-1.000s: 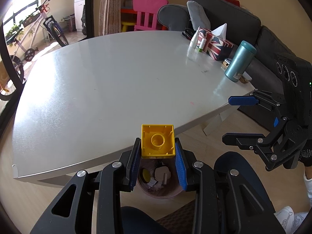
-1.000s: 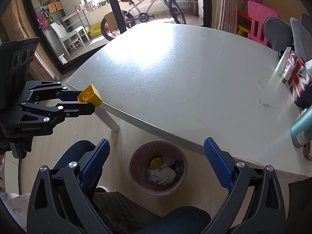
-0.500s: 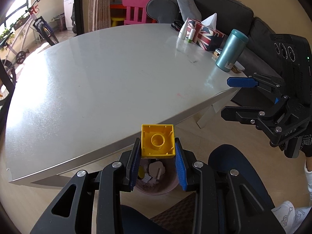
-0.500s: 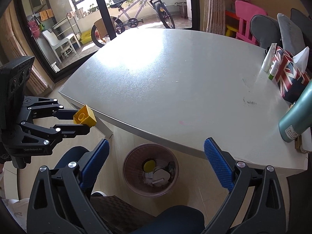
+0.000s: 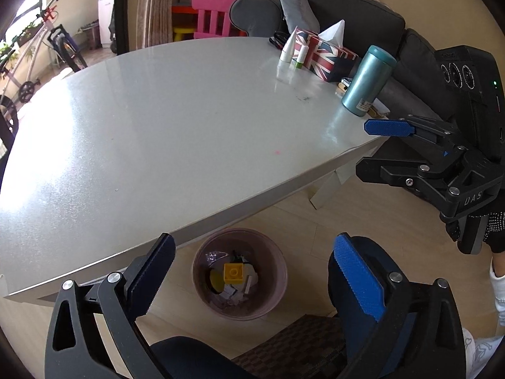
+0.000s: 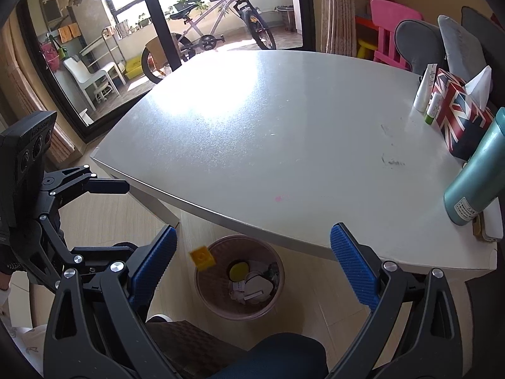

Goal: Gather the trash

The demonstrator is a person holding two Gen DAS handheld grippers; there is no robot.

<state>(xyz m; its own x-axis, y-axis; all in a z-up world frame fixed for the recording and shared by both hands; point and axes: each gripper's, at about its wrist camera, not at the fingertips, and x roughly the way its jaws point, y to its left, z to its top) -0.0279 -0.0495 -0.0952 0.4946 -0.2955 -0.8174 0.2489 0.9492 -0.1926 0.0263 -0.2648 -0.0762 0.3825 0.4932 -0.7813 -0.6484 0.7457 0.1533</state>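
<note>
My left gripper (image 5: 254,252) hangs over a pinkish wastebasket (image 5: 205,293) on the floor by the table edge; its jaws are opening wide and nothing is between them. The yellow toy brick (image 5: 233,273) is free of the pads and shows against the trash in the basket. In the right wrist view the brick (image 6: 202,257) is a blurred shape in mid-air at the rim of the wastebasket (image 6: 221,309), below the left gripper (image 6: 120,218). My right gripper (image 6: 255,237) stands open and empty over the basket's right side, also visible as the right gripper (image 5: 369,147) beside the table.
A large white table (image 5: 173,132) overhangs the basket; at its far right stand a teal bottle (image 5: 367,80), a flag-patterned tissue box (image 5: 325,58) and small tubes. A dark blue chair seat (image 5: 375,252) is close beside the basket. A bicycle (image 6: 214,31) stands beyond the table.
The left jaws, shut on the yellow brick half a second ago, have sprung apart and the brick has dropped toward the wastebasket. The right gripper stays open, barely moved.
</note>
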